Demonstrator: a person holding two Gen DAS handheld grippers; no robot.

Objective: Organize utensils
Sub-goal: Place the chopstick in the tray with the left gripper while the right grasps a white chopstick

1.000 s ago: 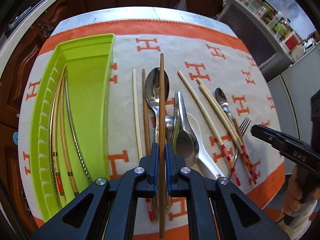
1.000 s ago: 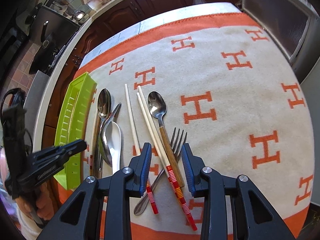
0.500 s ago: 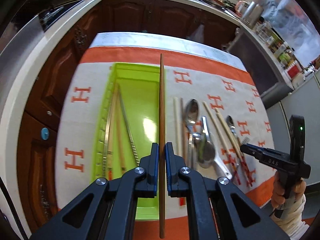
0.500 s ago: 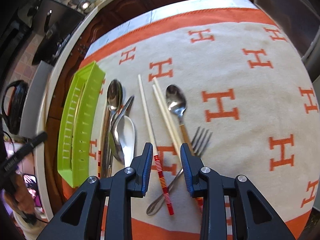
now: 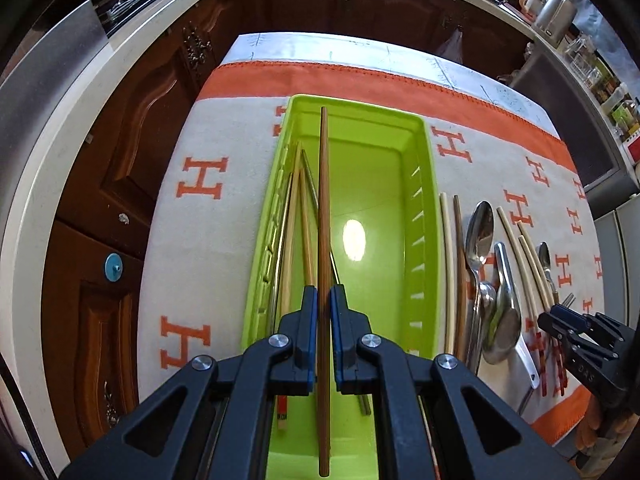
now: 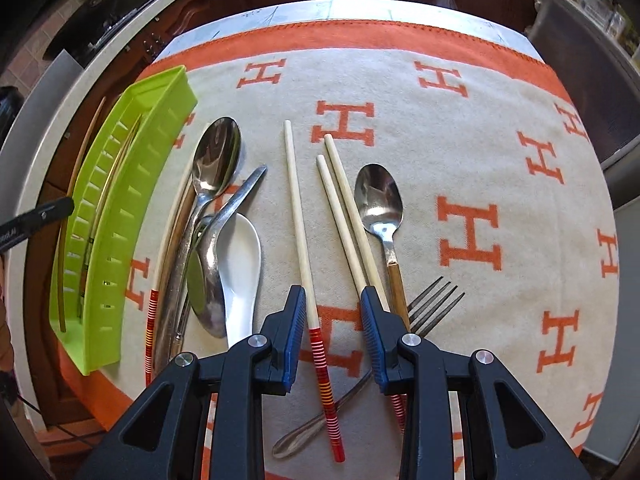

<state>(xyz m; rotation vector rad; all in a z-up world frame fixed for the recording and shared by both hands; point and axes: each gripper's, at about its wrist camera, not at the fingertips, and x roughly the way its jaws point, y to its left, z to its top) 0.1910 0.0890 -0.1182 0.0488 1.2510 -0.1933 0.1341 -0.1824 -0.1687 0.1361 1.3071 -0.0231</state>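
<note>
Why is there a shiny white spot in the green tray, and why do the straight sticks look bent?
In the left wrist view, the white spot is glare from a light on the green tray's glossy floor. In the right wrist view, the fisheye lens bows the tray and the table edge near the rim; the chopstick near the middle looks almost straight.

Tray (image 5: pixel 424 216) glossy green plastic. Chopstick (image 5: pixel 324 208) in left claw (image 5: pixel 324 300) brown grained wood. Spoons (image 6: pixel 216 160) polished metal. Ladle spoon (image 6: pixel 240 248) glossy white. Cloth (image 6: pixel 460 152) matt, fuzzy weave.
</note>
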